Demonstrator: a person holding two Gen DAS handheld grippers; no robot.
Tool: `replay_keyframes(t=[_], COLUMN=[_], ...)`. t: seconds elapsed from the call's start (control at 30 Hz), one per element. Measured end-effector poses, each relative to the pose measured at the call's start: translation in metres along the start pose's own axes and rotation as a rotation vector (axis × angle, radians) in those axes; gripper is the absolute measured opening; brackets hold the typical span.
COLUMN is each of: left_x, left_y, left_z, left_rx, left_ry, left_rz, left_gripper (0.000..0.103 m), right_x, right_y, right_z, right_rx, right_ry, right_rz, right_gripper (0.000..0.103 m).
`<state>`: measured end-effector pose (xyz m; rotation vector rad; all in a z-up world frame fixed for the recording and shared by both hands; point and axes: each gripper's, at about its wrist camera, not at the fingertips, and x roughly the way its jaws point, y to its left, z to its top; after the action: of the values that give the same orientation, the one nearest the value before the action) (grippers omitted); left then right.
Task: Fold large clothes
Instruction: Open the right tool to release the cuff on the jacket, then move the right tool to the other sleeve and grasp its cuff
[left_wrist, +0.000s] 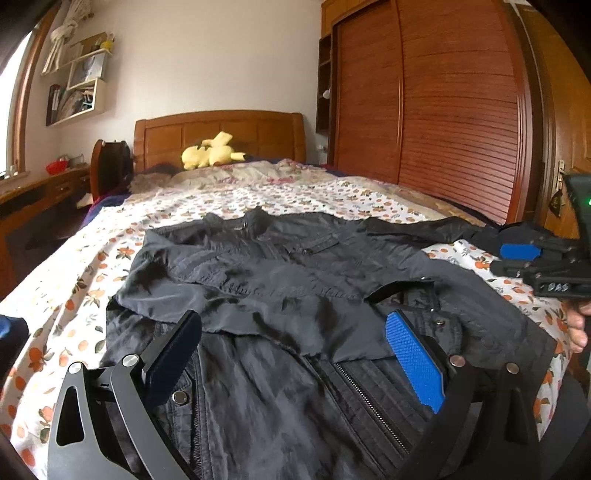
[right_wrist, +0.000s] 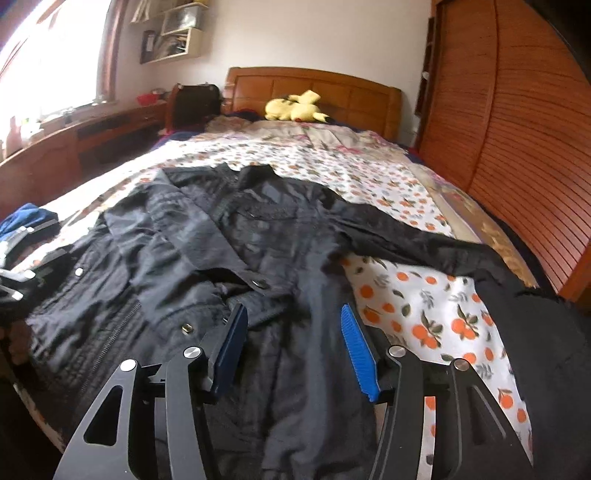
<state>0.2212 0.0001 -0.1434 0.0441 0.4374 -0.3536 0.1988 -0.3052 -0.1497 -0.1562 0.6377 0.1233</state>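
Observation:
A large black jacket lies spread on the bed, collar toward the headboard, one sleeve folded across its front and the other stretched out to the right. It also shows in the right wrist view. My left gripper is open and empty, just above the jacket's lower front by the zipper. My right gripper is open and empty over the jacket's right side; it shows at the right edge of the left wrist view. The stretched sleeve reaches toward the wardrobe side.
The bed has a floral orange-print sheet and a wooden headboard with a yellow plush toy. A tall wooden wardrobe stands close on the right. A desk and a wall shelf are on the left.

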Motion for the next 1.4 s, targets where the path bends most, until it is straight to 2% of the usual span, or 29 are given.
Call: replay_keyframes(t=[0.13,0.3,0.53,0.7,0.77,0.87,1.03,1.17,1.23,1.27,1.4], left_x=[-0.012,-0.023,-0.025,-0.022,-0.021,-0.018,-0.011,-0.006,-0.004,-0.004,-0.003], left_y=[0.003,0.005,0.012,0.012,0.012,0.012,0.012,0.013,0.014,0.014,0.014], left_z=[0.004,0.007,0.009,0.008,0.008,0.007,0.007,0.007,0.008,0.008,0.008], left_rx=[-0.013,-0.011,-0.025,-0.025,-0.025,-0.026,-0.022,-0.025,-0.032,-0.033,-0.029], left_ry=[-0.018,-0.039,-0.043,-0.037,-0.036,-0.026,-0.020,-0.014,-0.007,-0.006,-0.005], left_rz=[-0.019,-0.015,-0.004,0.000,0.003,0.003,0.008,0.003,-0.007,-0.010,-0.009], left_gripper=[0.100,0.100,0.100,0.100,0.100,0.100,0.100,0.100,0.100,0.100,0.100], right_x=[0.004,0.014,0.034,0.067,0.081,0.097,0.129,0.154,0.167,0.172,0.195], right_y=[-0.012,-0.027,-0.047,-0.079,-0.097,-0.107,-0.125,-0.146,-0.155,-0.159,-0.173], right_z=[-0.005,-0.002,0.016,0.032,0.037,0.043,0.054,0.062,0.064,0.064,0.068], right_rx=[0.023,0.058,0.083,0.146,0.212,0.235,0.256,0.320,0.348,0.360,0.400], right_ry=[0.017,0.025,0.030,0.071,0.082,0.092,0.126,0.151,0.166,0.172,0.188], right_rz=[-0.027,-0.055,-0.077,-0.084,-0.062,-0.060,-0.089,-0.106,-0.115,-0.117,-0.127], right_gripper=[0.052,0.066,0.067,0.068,0.064,0.063,0.063,0.064,0.069,0.075,0.076])
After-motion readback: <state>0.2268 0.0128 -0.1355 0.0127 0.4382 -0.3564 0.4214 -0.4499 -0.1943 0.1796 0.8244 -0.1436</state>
